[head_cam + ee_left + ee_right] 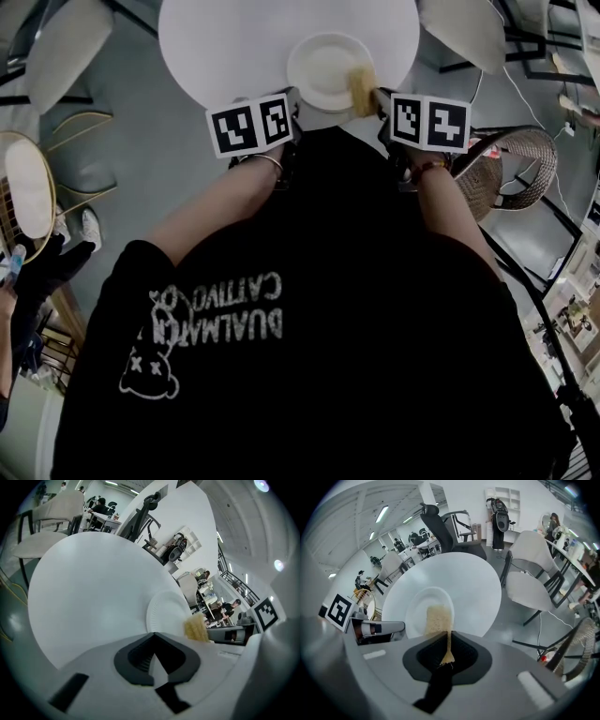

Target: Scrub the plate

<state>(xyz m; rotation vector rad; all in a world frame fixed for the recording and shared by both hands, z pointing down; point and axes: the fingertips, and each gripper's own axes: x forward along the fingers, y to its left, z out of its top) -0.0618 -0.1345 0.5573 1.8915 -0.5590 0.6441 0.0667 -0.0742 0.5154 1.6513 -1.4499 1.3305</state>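
head view looks steeply down, while both gripper views closely face the same plate point(326, 66).

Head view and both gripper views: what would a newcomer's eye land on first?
A yellowish sponge stands out, pinched in the right gripper and reaching over a white plate. The plate sits near the closest edge of a round white table. In the head view, two black-and-white marker cubes flank the plate's near side, just above the person's dark shirt.
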